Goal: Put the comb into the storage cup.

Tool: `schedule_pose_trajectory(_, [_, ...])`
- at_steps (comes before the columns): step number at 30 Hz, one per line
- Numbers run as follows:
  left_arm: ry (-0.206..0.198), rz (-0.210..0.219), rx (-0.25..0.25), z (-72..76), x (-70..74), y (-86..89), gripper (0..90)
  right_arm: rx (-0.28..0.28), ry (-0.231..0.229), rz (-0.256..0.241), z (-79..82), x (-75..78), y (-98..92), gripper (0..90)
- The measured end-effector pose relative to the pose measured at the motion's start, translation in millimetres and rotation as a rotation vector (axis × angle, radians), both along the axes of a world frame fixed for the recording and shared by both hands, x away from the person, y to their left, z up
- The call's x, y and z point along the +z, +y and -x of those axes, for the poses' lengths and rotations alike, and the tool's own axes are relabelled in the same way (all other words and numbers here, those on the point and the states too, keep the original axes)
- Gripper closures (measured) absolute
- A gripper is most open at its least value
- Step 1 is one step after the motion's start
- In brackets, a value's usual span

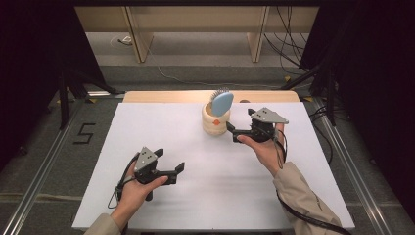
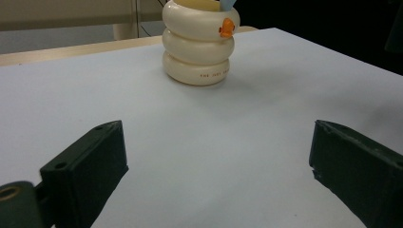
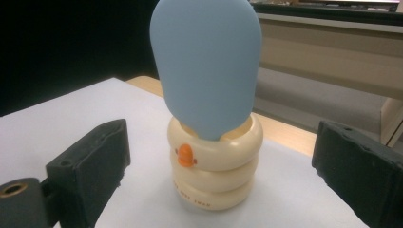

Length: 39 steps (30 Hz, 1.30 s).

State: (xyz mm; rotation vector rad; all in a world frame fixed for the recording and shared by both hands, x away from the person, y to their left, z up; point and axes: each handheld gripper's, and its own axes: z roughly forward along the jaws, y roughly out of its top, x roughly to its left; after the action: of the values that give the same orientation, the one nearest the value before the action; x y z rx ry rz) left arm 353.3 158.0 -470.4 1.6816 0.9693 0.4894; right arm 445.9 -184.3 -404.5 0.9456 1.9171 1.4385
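High view showing both grippers gaping — right gripper [image 1: 238, 131] nearing blue hairbrush [image 1: 221, 102] standing in cream holder [image 1: 215, 123], left gripper [image 1: 170, 162] hovering well apart.

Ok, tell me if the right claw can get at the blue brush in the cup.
Probably yes: the right claw is open beside the cup, and the brush sticks up clear above the rim.

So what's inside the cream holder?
A blue brush stands in the holder, head up, bristles showing in the high view. Its handle and anything else inside are hidden by the wall.
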Motion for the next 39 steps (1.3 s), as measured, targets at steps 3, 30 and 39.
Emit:
schedule_pose_trajectory(3, [0.0, -0.001, 0.001, -0.1, 0.0, 0.4, 4.7, 0.012, 0.004, 0.004, 2.3, -0.8, -1.4, 6.5])
schedule_pose_trajectory(30, [0.01, -0.04, 0.006, -1.5, -1.0, 12.1, 4.5, 0.052, 0.008, 0.011, 22.9, -4.2, -17.5, 7.2])
schedule_pose_trajectory(39, [0.013, -0.055, 0.008, -2.0, -1.6, 16.9, 4.5, 0.063, 0.017, 0.019, 29.5, -6.9, -24.5, 7.3])
